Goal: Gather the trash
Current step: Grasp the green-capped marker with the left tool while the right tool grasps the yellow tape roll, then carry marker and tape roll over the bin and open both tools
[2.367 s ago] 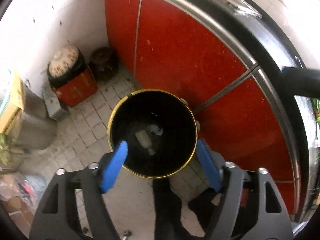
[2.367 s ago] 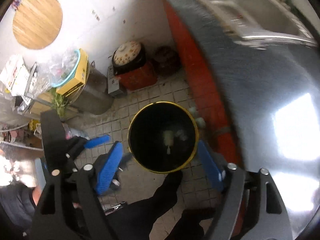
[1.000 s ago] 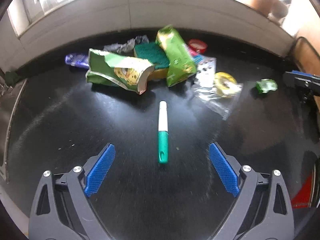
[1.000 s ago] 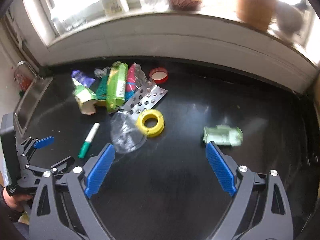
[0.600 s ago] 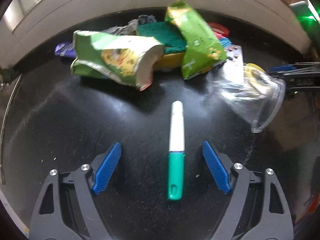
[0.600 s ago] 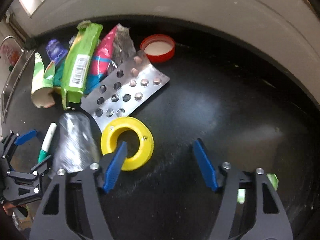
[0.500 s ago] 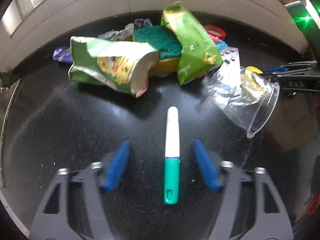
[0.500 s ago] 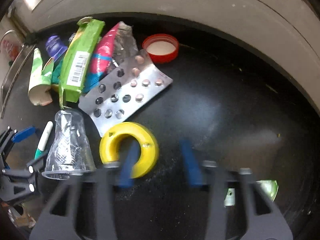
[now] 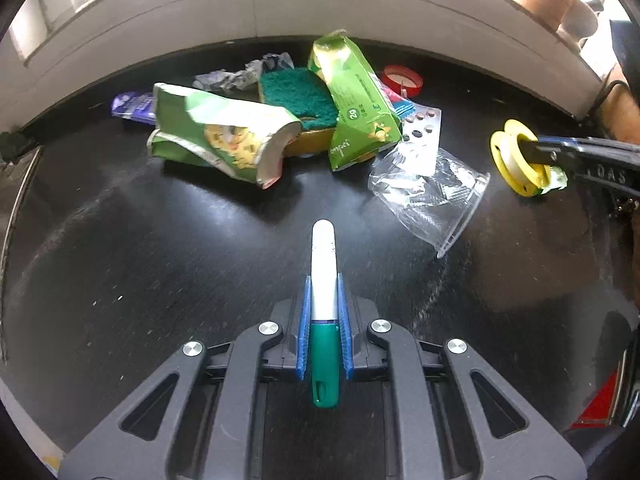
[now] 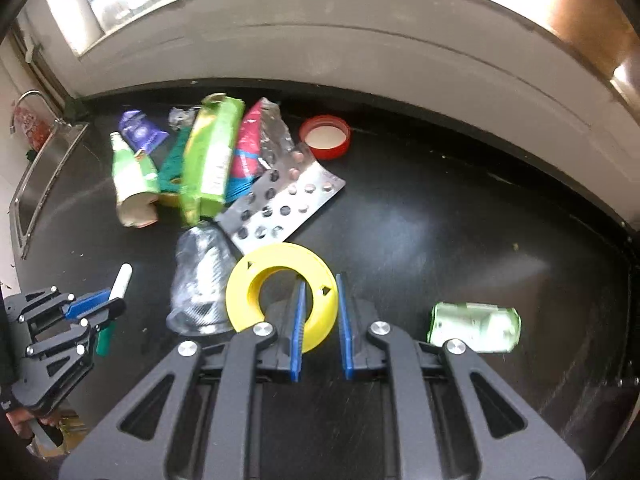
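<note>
Marker (image 9: 323, 308) lengthwise btwn closing pads, white tip fwd.

Backlit window glare, fisheye-warped edges, slight blur.

surface: black countertop (image 9: 160, 264) | on it: green wrappers (image 9: 224, 140), clear plastic cup (image 9: 436, 196), red lid (image 10: 325, 137), blister pack (image 10: 280, 204), crumpled green packet (image 10: 474, 326)

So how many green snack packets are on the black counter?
2. A torn green packet lies at the pile's left end; a second green packet leans over the sponge to its right. More could be hidden underneath.
</note>
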{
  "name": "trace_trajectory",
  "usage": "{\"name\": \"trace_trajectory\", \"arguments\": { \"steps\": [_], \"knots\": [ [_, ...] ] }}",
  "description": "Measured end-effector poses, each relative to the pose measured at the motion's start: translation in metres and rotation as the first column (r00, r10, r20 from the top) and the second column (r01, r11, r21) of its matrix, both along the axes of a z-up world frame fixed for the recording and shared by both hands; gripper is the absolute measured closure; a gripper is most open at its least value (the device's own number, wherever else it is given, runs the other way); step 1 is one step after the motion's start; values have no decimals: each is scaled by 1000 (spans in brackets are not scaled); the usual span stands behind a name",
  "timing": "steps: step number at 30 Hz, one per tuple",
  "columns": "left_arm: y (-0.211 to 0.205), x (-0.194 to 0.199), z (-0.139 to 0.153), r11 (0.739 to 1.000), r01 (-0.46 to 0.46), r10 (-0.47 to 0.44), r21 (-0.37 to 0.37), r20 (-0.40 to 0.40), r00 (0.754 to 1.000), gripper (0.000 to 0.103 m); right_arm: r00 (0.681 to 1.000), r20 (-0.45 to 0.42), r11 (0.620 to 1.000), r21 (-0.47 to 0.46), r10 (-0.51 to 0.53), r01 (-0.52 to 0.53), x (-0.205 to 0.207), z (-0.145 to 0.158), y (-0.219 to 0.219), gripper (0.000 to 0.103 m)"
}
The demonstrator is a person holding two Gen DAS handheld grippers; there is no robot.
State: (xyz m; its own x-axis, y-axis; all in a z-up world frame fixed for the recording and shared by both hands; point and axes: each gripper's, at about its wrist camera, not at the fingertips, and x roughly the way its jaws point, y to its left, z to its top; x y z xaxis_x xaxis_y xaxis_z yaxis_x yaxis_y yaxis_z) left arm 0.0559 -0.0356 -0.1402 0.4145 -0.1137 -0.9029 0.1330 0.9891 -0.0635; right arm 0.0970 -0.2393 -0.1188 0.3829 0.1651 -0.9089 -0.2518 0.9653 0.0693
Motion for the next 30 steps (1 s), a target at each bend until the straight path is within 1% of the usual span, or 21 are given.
{"name": "trace_trajectory", "arguments": {
  "steps": [2, 7, 11, 14, 16, 18, 19, 21, 23, 25, 26, 27, 28, 29, 30],
  "knots": [
    [8, -13, 8, 1000, -6, 6, -4, 8, 1000, 91, 1000, -2, 1000, -2, 1, -1, -8, 1, 0, 87],
    [22, -33, 16, 1000, -20, 20, -6, 20, 1000, 91, 1000, -5, 1000, 1, 16, -16, -36, 9, 18, 87],
    [46, -53, 25, 998, -57, 57, 3, 36, 998, 91, 998, 1, 998, 16, 68, -68, -53, 20, 49, 87],
    [75, -73, 36, 995, -100, 98, 22, 55, 994, 91, 991, 15, 991, 39, 131, -131, -64, 30, 89, 87],
    [103, -93, 48, 988, -153, 151, 31, 76, 986, 91, 982, 26, 980, 63, 185, -187, -72, 39, 124, 87],
    [128, -111, 55, 978, -205, 200, 46, 92, 976, 91, 967, 40, 963, 84, 253, -256, -82, 48, 163, 87],
    [141, -122, 58, 971, -232, 225, 56, 100, 969, 90, 955, 46, 951, 92, 292, -296, -87, 52, 184, 87],
    [172, -149, 64, 951, -298, 288, 80, 116, 950, 91, 921, 55, 916, 102, 385, -388, -102, 55, 233, 87],
    [206, -180, 66, 924, -370, 358, 97, 126, 925, 91, 886, 49, 879, 110, 462, -464, -117, 56, 275, 87],
    [233, -206, 65, 896, -431, 417, 108, 124, 900, 90, 830, 38, 821, 128, 556, -556, -142, 54, 327, 87],
    [251, -225, 62, 875, -472, 460, 108, 115, 880, 91, 810, 32, 800, 135, 586, -584, -150, 54, 343, 87],
    [264, -239, 58, 858, -503, 493, 105, 107, 863, 90, 775, 21, 764, 154, 631, -627, -166, 51, 369, 87],
    [280, -259, 53, 833, -543, 535, 105, 96, 839, 90, 750, 11, 738, 168, 662, -654, -177, 49, 387, 87],
    [292, -271, 48, 817, -567, 560, 106, 86, 824, 90, 710, -8, 698, 186, 704, -691, -194, 45, 412, 87],
    [302, -284, 42, 800, -590, 585, 106, 74, 807, 90, 683, -21, 673, 195, 730, -713, -206, 42, 429, 87]
  ]
}}
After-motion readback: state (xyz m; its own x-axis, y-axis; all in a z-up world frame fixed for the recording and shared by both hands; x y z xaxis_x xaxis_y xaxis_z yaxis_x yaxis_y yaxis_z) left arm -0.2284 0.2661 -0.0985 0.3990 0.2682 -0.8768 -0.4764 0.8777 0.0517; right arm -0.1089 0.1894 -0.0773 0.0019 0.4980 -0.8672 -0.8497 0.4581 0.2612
